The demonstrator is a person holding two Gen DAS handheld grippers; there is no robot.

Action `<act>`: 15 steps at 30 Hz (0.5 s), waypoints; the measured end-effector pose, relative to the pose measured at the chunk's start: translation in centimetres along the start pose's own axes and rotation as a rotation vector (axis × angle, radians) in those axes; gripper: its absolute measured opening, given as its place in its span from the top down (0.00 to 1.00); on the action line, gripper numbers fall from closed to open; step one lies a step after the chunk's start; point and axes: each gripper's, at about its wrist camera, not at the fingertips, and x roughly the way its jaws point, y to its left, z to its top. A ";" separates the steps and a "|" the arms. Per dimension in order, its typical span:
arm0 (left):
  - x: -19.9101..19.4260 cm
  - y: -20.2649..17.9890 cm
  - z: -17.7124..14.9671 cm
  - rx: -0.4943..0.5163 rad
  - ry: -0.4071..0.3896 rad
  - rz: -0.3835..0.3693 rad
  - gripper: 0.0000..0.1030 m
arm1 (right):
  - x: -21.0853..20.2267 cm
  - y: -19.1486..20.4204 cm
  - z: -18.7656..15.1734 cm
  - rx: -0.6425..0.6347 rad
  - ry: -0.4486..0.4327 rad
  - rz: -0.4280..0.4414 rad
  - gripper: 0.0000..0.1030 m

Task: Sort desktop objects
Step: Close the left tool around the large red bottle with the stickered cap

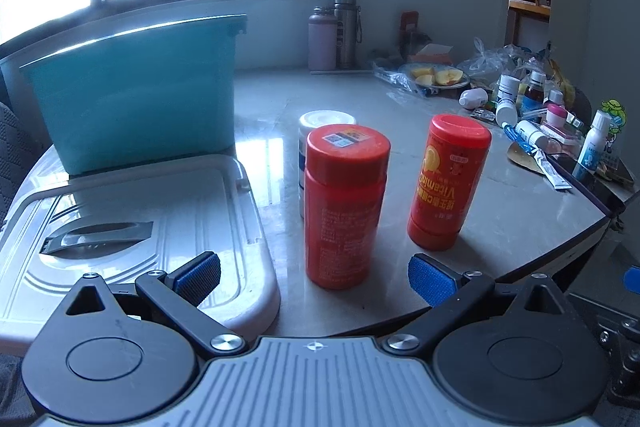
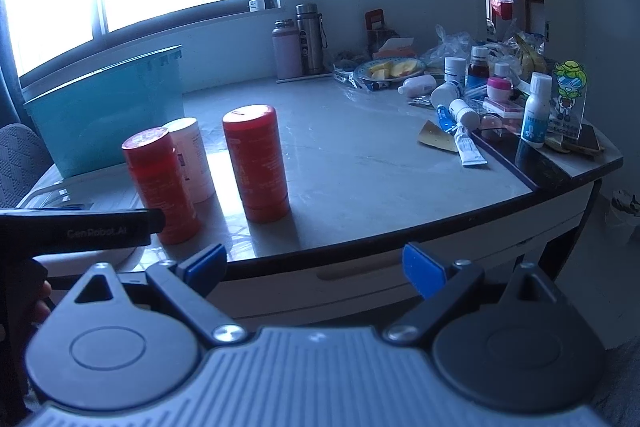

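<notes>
Two red bottles stand on the grey table. The nearer red bottle (image 1: 344,203) (image 2: 162,185) is just ahead of my open left gripper (image 1: 314,277), between its blue pads but not touched. A white bottle (image 1: 320,123) (image 2: 192,159) stands right behind it. The second red bottle, labelled Vicamin (image 1: 448,181) (image 2: 258,161), stands to the right. A teal bin (image 1: 136,91) (image 2: 108,111) sits at the back left, its white lid (image 1: 132,227) lying flat in front of it. My right gripper (image 2: 316,269) is open and empty, off the table's front edge.
A cluster of small medicine bottles, tubes and boxes (image 2: 492,95) fills the right side of the table, with a dark phone (image 2: 520,155) near the edge. A plate of cut fruit (image 2: 390,69) and two flasks (image 2: 300,41) stand at the back.
</notes>
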 end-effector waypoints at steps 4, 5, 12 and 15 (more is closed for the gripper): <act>1.2 -0.4 0.3 0.002 -0.001 0.002 0.01 | 0.2 -0.1 0.0 -0.008 0.007 -0.005 0.08; 1.5 -0.5 0.4 0.003 0.000 0.002 0.01 | 0.2 -0.1 0.0 -0.011 0.008 -0.009 0.08; 3.6 -1.2 0.9 0.014 -0.006 0.003 0.01 | 0.7 -0.6 0.0 -0.005 0.021 -0.015 0.08; 4.7 -1.5 1.2 0.012 -0.002 0.012 0.03 | 0.8 -0.7 0.0 -0.014 0.022 -0.016 0.08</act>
